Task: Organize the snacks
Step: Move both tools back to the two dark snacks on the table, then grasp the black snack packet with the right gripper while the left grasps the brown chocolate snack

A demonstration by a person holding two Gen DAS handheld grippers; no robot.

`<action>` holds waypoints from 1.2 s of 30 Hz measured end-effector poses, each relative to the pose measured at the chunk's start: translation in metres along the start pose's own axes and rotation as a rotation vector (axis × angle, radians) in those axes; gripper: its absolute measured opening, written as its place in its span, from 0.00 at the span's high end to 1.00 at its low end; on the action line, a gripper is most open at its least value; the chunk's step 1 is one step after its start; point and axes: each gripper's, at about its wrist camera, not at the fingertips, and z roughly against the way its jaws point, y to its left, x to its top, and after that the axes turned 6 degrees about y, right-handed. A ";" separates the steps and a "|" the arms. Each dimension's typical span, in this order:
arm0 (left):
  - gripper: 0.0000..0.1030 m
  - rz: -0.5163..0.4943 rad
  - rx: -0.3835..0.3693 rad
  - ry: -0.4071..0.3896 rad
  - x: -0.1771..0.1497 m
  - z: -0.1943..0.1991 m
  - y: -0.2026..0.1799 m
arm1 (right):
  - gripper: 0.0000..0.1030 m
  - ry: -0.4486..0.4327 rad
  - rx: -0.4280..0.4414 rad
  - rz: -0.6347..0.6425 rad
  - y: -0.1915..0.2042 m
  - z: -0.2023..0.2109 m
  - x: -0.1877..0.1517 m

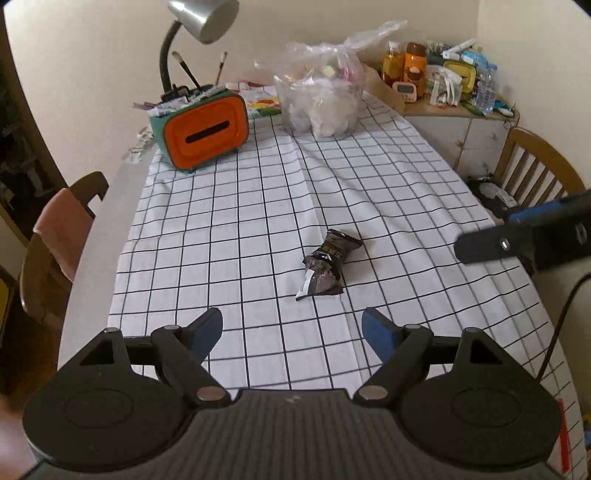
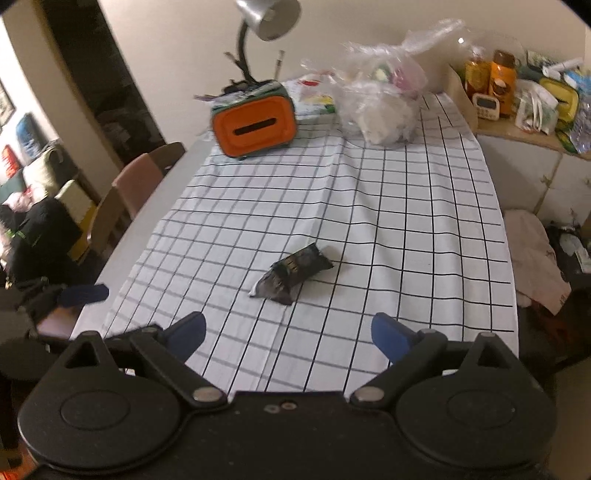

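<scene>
A small dark snack packet (image 1: pixel 327 263) lies on the white checked tablecloth (image 1: pixel 258 206), near the middle of the table; it also shows in the right wrist view (image 2: pixel 291 273). A clear plastic bag of snacks (image 1: pixel 321 96) stands at the far end, also in the right wrist view (image 2: pixel 380 99). My left gripper (image 1: pixel 291 334) is open and empty, a short way before the packet. My right gripper (image 2: pixel 288 334) is open and empty, also short of the packet. The right gripper's fingers (image 1: pixel 491 245) show at the right edge of the left wrist view.
An orange and teal box (image 1: pixel 205 131) with a desk lamp (image 1: pixel 199 18) stands at the far left. A side cabinet (image 1: pixel 454 110) with bottles and packets is at the far right. Wooden chairs stand at the left (image 1: pixel 62 236) and right (image 1: pixel 532 166).
</scene>
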 end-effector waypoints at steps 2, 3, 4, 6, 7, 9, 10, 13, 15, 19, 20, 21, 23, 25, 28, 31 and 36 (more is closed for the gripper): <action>0.20 -0.013 0.002 0.015 0.005 -0.013 0.002 | 0.07 0.014 -0.017 -0.022 0.000 -0.013 0.010; 0.20 -0.019 0.004 0.021 0.007 -0.020 0.002 | 0.07 0.023 -0.026 -0.031 0.000 -0.020 0.016; 0.20 -0.025 0.003 0.026 0.010 -0.027 0.003 | 0.07 0.030 -0.031 -0.037 -0.001 -0.027 0.020; 0.20 -0.044 -0.003 0.035 0.014 -0.040 0.005 | 0.09 0.043 -0.043 -0.054 -0.001 -0.040 0.029; 0.20 -0.054 -0.008 0.036 0.016 -0.046 0.005 | 0.09 0.051 -0.045 -0.063 -0.001 -0.047 0.033; 0.20 -0.072 -0.024 0.036 0.019 -0.058 0.007 | 0.09 0.067 -0.042 -0.080 -0.001 -0.060 0.042; 0.20 -0.081 -0.036 0.035 0.020 -0.064 0.008 | 0.10 0.074 -0.044 -0.090 -0.001 -0.067 0.046; 0.20 -0.095 -0.073 0.044 0.025 -0.081 0.010 | 0.10 0.094 -0.056 -0.118 -0.002 -0.088 0.057; 0.20 -0.103 -0.095 0.041 0.026 -0.091 0.011 | 0.11 0.108 -0.071 -0.141 -0.004 -0.103 0.063; 0.20 -0.115 -0.122 0.038 0.029 -0.111 0.012 | 0.17 0.143 -0.090 -0.175 -0.008 -0.131 0.070; 0.20 -0.118 -0.128 0.041 0.029 -0.115 0.011 | 0.17 0.153 -0.094 -0.185 -0.008 -0.139 0.071; 0.20 -0.123 -0.136 0.042 0.030 -0.120 0.011 | 0.18 0.162 -0.098 -0.193 -0.009 -0.147 0.072; 0.20 -0.129 -0.140 0.042 0.030 -0.129 0.010 | 0.19 0.174 -0.108 -0.205 -0.009 -0.159 0.075; 0.20 -0.121 -0.151 0.046 0.031 -0.137 0.011 | 0.19 0.178 -0.114 -0.220 -0.007 -0.171 0.077; 0.20 -0.104 -0.165 0.058 0.033 -0.149 0.012 | 0.20 0.190 -0.121 -0.239 -0.004 -0.187 0.081; 0.20 -0.098 -0.167 0.069 0.034 -0.159 0.011 | 0.21 0.202 -0.133 -0.248 -0.002 -0.202 0.084; 0.20 -0.102 -0.169 0.079 0.036 -0.172 0.009 | 0.21 0.217 -0.151 -0.257 -0.003 -0.220 0.087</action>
